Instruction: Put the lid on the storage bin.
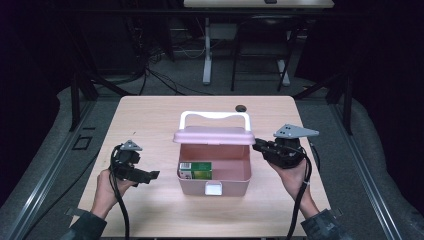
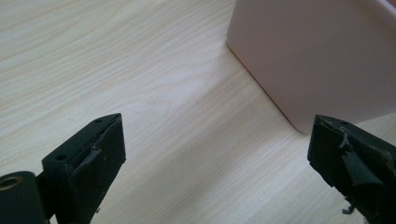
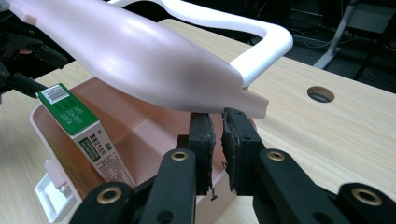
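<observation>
Right hand-held gripper (image 3: 217, 123): jaws almost closed, tips tucked under the right edge of the raised lid; whether they pinch the lid's rim or only prop it cannot be told.
Left hand-held gripper (image 2: 215, 154): jaws spread wide and empty, low over the tabletop (image 2: 116, 60), just beside the box's left wall.
Pink box (image 1: 214, 170): sits at the middle of the tabletop, open, with a white latch tab on its front wall.
Lid (image 3: 140, 56): pink, hinged at the back, tilted up over the box, with a white carry handle (image 3: 261, 42) on top.
Green carton (image 3: 81, 128): stands inside the box against its left-front corner, barcode on top.
Likely feel: thin moulded plastic, light, fairly stiff but with smooth, slippery faces; the lid probably swings freely and could drop if let go.
Where to hold: the lid's overhanging rim or the white handle give the jaws an edge to bite; the rounded walls offer little. The carton looks like light card that would crush under a hard squeeze, so take it across its narrow sides.
</observation>
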`<state>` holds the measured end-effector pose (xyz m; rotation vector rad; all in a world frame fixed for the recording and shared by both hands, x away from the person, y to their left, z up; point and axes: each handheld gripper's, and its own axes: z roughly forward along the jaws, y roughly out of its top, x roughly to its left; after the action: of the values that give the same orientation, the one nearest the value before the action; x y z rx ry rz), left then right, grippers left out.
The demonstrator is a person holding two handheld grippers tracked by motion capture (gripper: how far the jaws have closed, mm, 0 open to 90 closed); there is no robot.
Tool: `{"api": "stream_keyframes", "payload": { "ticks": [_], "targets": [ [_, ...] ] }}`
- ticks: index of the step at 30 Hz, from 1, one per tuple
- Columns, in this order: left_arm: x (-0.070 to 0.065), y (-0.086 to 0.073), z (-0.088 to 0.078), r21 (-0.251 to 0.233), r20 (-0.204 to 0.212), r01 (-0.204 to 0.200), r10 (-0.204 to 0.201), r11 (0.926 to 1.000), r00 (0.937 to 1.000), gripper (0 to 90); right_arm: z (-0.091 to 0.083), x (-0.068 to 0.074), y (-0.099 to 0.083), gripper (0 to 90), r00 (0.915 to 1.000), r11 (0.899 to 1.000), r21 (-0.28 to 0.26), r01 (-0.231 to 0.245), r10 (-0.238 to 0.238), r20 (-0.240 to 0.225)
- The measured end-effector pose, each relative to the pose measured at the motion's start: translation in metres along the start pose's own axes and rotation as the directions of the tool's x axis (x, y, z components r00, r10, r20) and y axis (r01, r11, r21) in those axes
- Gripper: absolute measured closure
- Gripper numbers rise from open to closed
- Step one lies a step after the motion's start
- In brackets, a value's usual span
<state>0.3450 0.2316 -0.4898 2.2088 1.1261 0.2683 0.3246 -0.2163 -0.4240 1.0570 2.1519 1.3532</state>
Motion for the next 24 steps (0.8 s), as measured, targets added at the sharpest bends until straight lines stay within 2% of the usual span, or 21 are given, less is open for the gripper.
{"api": "stream_keyframes", "payload": {
  "ticks": [24],
  "targets": [
    [0.001, -0.004, 0.011, 0.045, 0.001, -0.020, 0.020, 0.9988, 0.9998, 3.0, 0.000, 0.004, -0.013, 78.1, 0.9997, 0.999, 0.049, -0.017, 0.018, -0.013]
  ]
}}
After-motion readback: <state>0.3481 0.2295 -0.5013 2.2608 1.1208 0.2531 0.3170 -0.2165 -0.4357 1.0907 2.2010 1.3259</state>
